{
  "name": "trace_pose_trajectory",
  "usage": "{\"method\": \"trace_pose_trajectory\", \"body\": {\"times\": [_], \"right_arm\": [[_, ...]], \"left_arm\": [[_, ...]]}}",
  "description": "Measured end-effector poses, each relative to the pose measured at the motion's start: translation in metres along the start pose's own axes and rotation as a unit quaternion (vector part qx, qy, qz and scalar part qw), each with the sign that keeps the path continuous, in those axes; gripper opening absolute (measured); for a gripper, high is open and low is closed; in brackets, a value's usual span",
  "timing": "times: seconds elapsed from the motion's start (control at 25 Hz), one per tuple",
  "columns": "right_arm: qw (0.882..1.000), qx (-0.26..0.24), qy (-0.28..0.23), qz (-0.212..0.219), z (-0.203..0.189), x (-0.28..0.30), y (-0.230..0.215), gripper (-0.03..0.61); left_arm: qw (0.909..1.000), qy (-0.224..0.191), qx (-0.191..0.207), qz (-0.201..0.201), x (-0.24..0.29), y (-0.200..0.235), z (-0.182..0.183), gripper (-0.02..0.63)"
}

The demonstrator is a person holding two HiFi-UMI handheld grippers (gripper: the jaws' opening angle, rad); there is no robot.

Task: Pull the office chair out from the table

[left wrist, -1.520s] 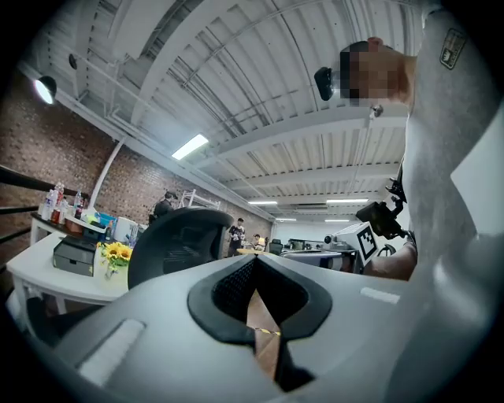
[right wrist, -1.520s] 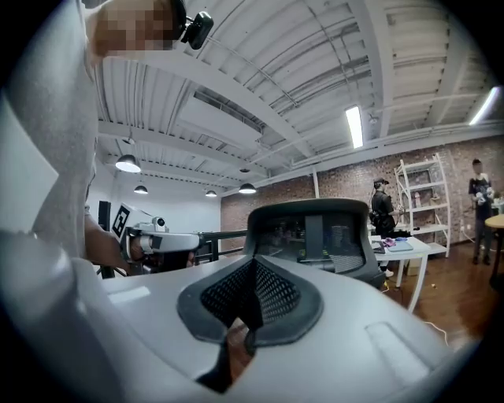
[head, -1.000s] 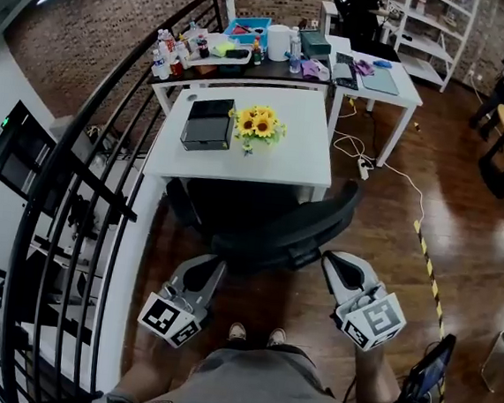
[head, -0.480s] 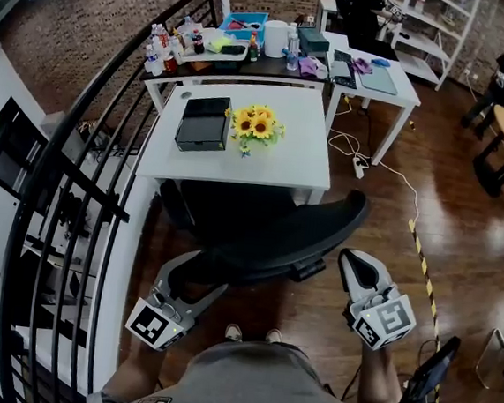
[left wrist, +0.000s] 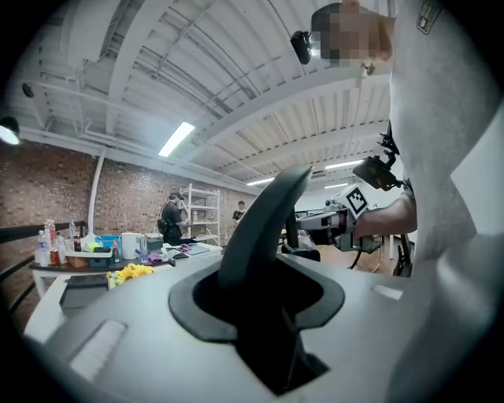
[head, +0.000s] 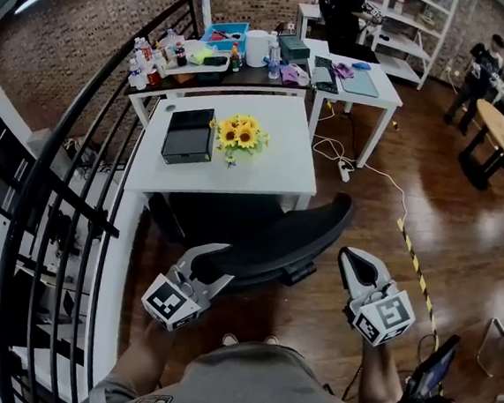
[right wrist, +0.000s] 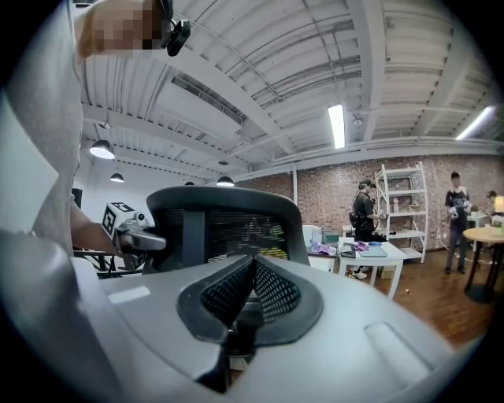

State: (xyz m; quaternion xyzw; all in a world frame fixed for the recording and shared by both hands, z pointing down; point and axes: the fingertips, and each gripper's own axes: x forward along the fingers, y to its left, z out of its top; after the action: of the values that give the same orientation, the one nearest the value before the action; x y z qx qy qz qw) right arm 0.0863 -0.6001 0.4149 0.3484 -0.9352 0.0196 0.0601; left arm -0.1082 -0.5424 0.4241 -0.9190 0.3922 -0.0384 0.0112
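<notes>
The black office chair (head: 275, 243) stands with its seat partly under the white table (head: 272, 176), its curved backrest towards me. My left gripper (head: 213, 263) is at the backrest's left end, and its jaws have just been closing with the backrest's edge between them. In the left gripper view that black edge (left wrist: 264, 220) rises straight out of the jaw gap of the left gripper (left wrist: 260, 315). My right gripper (head: 354, 258) is shut and empty, a little off the backrest's right end. The right gripper (right wrist: 250, 275) faces the mesh backrest (right wrist: 224, 224).
Sunflowers (head: 234, 134) and a black box (head: 188, 134) sit on the white table. A black railing (head: 65, 205) runs along the left. A cable and power strip (head: 343, 171) and striped floor tape (head: 411, 256) lie to the right. Cluttered tables (head: 370, 83) stand behind.
My left gripper opened, moved up to the backrest's left end and closed round its edge. The right gripper shifted slightly and stayed shut. The chair sits a little further from the table.
</notes>
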Motion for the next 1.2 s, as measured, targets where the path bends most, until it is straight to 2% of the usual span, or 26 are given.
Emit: {"method": "trace_pose_trajectory", "body": {"times": [0.32, 0.52, 0.8, 1.0, 1.2], "right_arm": [[1.0, 0.008, 0.008, -0.015, -0.006, -0.002, -0.018, 0.0], [1.0, 0.015, 0.005, 0.002, -0.004, 0.008, -0.015, 0.0], [0.999, 0.006, -0.002, 0.052, 0.004, 0.026, 0.012, 0.0], [0.994, 0.006, -0.007, 0.106, 0.009, 0.035, 0.037, 0.069], [0.985, -0.002, -0.008, 0.174, 0.009, 0.044, 0.072, 0.128]], "left_arm": [[0.9988, -0.003, -0.028, -0.04, -0.001, 0.0, 0.003, 0.107], [0.9979, 0.004, -0.032, -0.057, -0.024, 0.006, 0.002, 0.109], [0.9955, 0.018, -0.036, -0.086, -0.073, 0.026, -0.004, 0.115], [0.9913, 0.021, -0.04, -0.124, -0.108, 0.05, -0.009, 0.118], [0.9847, 0.023, -0.056, -0.163, -0.134, 0.075, -0.012, 0.122]]}}
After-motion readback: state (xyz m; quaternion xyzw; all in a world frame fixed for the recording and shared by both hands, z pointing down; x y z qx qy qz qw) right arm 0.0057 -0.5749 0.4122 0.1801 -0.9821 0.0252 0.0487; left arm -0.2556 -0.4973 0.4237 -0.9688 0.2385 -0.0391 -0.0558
